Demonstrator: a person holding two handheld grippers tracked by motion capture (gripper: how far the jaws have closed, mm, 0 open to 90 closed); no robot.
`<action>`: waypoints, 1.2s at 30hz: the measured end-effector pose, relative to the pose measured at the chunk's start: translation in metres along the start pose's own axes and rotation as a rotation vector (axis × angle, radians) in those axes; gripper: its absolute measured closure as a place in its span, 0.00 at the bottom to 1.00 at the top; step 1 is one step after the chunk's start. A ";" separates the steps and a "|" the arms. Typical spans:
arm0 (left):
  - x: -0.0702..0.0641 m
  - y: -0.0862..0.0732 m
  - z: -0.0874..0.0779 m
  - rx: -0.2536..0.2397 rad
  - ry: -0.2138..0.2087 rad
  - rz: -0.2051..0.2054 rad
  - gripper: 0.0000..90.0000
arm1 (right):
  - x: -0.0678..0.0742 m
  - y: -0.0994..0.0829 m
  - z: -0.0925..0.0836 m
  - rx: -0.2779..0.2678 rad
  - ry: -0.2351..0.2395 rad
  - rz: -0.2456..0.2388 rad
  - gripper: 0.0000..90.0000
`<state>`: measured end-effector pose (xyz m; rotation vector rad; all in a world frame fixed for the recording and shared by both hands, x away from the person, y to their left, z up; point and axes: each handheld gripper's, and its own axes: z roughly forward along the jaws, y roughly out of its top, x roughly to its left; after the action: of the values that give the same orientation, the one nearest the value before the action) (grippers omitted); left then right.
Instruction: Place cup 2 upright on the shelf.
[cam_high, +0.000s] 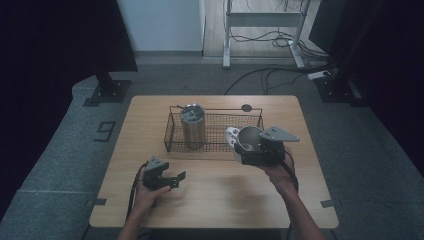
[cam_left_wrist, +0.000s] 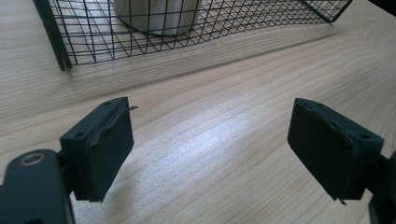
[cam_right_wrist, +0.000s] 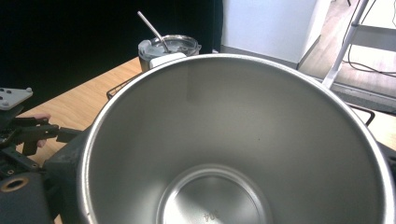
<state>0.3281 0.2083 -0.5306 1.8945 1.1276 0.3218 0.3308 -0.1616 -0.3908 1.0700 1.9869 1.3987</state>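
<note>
Near the right end of the wire basket (cam_high: 215, 131), toward the worktop's right edge, the right gripper (cam_high: 250, 152) holds a steel mug (cam_high: 247, 140) clear of the worktop (cam_high: 215, 200). Its jaws are clamped on the mug's wall — the right gripper view looks straight into the empty bowl of the mug (cam_right_wrist: 233, 140), mouth up. Held upright and just at the basket's front-right rim, the mug appears poised for lowering inside. A lidded tumbler (cam_high: 193, 125) with a straw already stands in the basket's left part, leaving the right part free. The left gripper (cam_high: 172, 179) rests low near the front-left of the worktop, jaws apart with only bare wood between them — nothing held, probably parked out of the way.
</note>
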 end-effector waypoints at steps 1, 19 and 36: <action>0.000 0.000 0.000 0.000 0.000 0.000 0.16 | 0.000 0.000 0.000 0.000 0.000 0.000 0.07; 0.000 0.000 0.001 0.006 0.000 0.005 0.16 | -0.006 0.009 0.006 0.008 -0.009 0.003 0.07; -0.001 -0.001 0.002 0.011 0.004 0.007 0.16 | -0.014 0.017 0.016 0.015 -0.021 0.007 0.07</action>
<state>0.3283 0.2068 -0.5320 1.9081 1.1276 0.3238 0.3563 -0.1618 -0.3810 1.0951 1.9833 1.3724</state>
